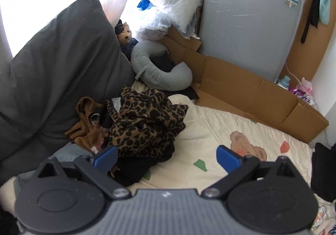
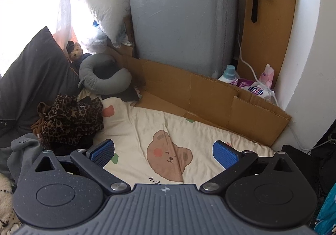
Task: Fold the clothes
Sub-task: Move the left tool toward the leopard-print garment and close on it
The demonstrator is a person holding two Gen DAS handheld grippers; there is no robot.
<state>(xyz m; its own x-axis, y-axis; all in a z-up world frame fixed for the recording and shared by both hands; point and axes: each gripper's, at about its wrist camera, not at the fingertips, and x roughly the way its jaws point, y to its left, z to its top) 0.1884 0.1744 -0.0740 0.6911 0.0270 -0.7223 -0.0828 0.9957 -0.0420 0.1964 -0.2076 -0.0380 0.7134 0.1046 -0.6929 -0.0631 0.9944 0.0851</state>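
A heap of clothes lies on the cream bear-print sheet (image 1: 220, 130): a crumpled leopard-print garment (image 1: 145, 121) on top, a brown garment (image 1: 86, 128) at its left, a black one (image 1: 138, 170) underneath. My left gripper (image 1: 167, 158) is open and empty, just in front of the heap, its left pad near the black cloth. My right gripper (image 2: 163, 154) is open and empty above the bear print (image 2: 168, 159) on the sheet (image 2: 210, 140). The leopard garment (image 2: 71, 115) lies to its left.
A dark grey pillow (image 1: 58, 71) leans at the left. A grey neck pillow (image 1: 159, 71) and a teddy (image 1: 126, 33) sit behind the heap. Flattened cardboard (image 1: 252, 92) edges the sheet; a wrapped grey mattress (image 1: 247, 18) stands behind. Bottles and packets (image 2: 247, 81) sit at the right.
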